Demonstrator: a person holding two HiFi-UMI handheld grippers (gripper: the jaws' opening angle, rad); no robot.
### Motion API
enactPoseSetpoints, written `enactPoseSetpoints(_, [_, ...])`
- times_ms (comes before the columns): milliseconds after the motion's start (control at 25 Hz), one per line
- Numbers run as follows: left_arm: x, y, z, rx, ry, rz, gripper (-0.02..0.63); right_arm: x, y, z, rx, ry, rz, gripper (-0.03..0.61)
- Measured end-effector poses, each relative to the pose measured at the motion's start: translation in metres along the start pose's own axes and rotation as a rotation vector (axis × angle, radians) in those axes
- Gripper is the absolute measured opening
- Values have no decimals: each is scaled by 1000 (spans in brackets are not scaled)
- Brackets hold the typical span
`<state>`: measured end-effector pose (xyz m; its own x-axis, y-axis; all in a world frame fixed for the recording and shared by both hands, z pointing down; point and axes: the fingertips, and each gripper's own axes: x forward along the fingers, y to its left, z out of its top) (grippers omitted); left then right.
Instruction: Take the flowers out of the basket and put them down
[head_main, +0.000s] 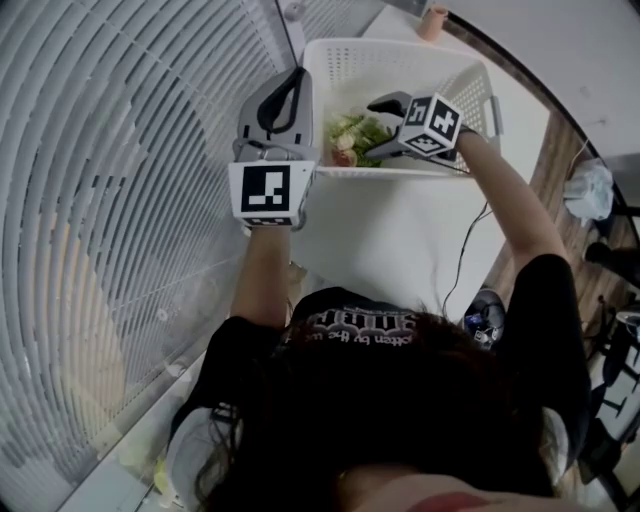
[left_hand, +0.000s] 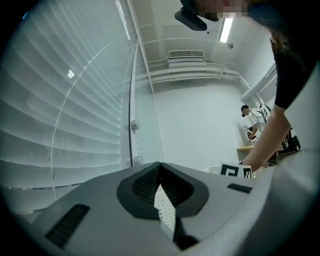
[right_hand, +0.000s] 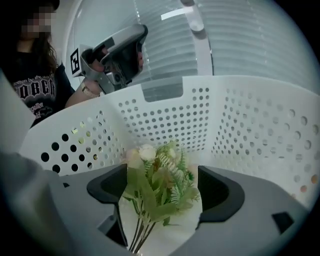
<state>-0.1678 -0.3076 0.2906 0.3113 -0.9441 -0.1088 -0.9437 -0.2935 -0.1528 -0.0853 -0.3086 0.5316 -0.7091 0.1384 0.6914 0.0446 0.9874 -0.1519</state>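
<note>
A small bunch of artificial flowers (head_main: 350, 135) with pale blooms and green leaves lies on the floor of the white perforated basket (head_main: 400, 50). My right gripper (head_main: 373, 127) reaches down into the basket and stands open. In the right gripper view the flowers (right_hand: 150, 165) lie between the two jaws of the right gripper (right_hand: 162, 192), and neither pad presses on them. My left gripper (head_main: 297, 82) hovers by the basket's left wall with its jaws shut and empty. In the left gripper view the left gripper (left_hand: 159, 167) shows only a sliver of basket behind the closed tips.
The basket (right_hand: 250, 125) stands on a white table (head_main: 400, 240) beside a window with slatted blinds (head_main: 120, 200). A dark cable (head_main: 465, 260) runs off the table's right edge. A pink cup (head_main: 433, 20) sits behind the basket. Wooden floor lies to the right.
</note>
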Motion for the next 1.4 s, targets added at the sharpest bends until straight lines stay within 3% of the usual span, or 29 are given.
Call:
enactPoseSetpoints(360, [7, -2, 4, 21, -9, -11, 2, 31, 11, -38, -45, 177, 55, 434])
enactPoseSetpoints(720, [4, 2, 1, 17, 4, -4, 2, 37, 11, -46, -62, 191, 62, 426])
enactPoseSetpoints(800, [3, 2, 1, 12, 7, -5, 2, 37, 10, -45, -93, 207, 53, 393])
enactPoseSetpoints(960, [3, 2, 0, 11, 5, -5, 2, 34, 6, -42, -151, 220, 24, 231])
enactPoseSetpoints(1200, [-2, 5, 0, 15, 2, 12, 2, 31, 4, -31, -189, 188, 2, 136])
enactPoseSetpoints(1400, [-8, 4, 2, 27, 17, 12, 2, 24, 7, -19, -230, 186, -25, 110])
